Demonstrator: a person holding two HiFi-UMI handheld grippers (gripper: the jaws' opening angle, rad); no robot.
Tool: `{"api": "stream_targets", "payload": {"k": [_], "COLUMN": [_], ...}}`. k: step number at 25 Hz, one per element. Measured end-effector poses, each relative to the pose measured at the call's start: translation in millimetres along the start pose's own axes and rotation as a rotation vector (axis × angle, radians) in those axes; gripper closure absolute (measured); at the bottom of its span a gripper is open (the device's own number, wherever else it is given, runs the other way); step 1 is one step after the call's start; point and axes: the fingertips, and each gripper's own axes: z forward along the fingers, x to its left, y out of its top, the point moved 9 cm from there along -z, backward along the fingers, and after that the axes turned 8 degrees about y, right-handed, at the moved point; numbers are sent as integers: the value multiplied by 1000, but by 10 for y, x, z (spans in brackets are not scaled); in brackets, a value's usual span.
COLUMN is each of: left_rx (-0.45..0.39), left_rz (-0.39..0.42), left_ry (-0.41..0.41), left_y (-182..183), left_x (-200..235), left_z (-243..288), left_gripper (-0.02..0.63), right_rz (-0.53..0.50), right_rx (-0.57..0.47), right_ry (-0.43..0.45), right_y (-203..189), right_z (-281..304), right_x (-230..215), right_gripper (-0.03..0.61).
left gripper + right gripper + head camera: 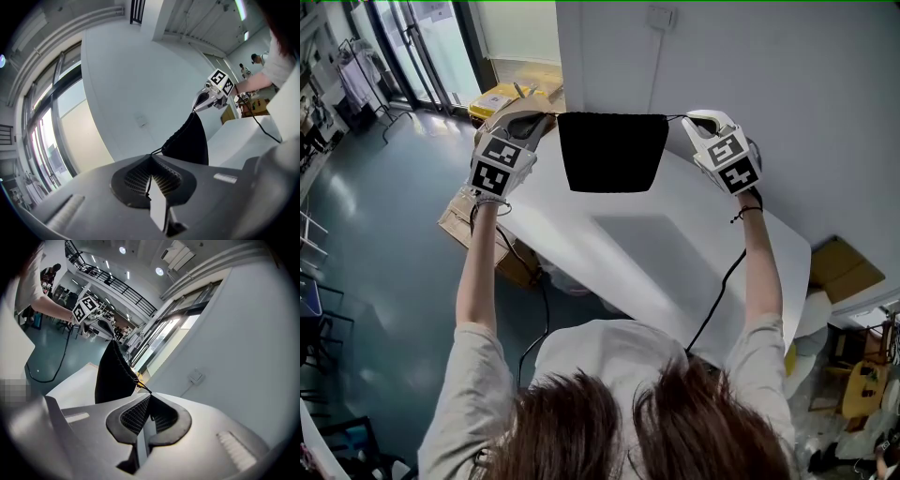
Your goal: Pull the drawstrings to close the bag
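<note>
White table (581,244) below, pale wall behind. Both forearms are raised and stretched forward, level with each other. Left gripper (542,119) and right gripper (688,120) are each clamped on a thin black drawstring (157,151). The black fabric drawstring bag (612,150) hangs between them, clear of the table. Best approach, I'd judge: pull straight apart, evenly, cords taut, until the mouth cinches.

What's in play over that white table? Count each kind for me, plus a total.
Black fabric drawstring bag: 1
Thin black drawstrings: 2
Grey two-jaw grippers, left gripper and right gripper, each shut on a drawstring: 2
White table: 1
Total: 6
</note>
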Motion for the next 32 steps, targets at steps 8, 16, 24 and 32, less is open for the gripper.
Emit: {"api": "stream_targets", "payload": {"k": [8, 16, 24, 32], "left_rx": [20, 28, 40, 49], "left_rz": [24, 13, -11, -46], "left_ry": [3, 8, 24, 32], "left_y": [-30, -46, -102, -154], "left_x": [37, 80, 81, 71], "left_z": [-22, -59, -94, -132], "left_gripper": [612, 612, 612, 612], "right_rz": [6, 10, 20, 41], "right_rx": [27, 30, 38, 42], "right_ry": [-15, -41, -66, -111], "right_y": [-30, -33, -60, -82], "right_z": [-11, -43, -43, -41], "right_x": [9, 18, 42, 68], "right_gripper": [565, 565, 565, 565]}}
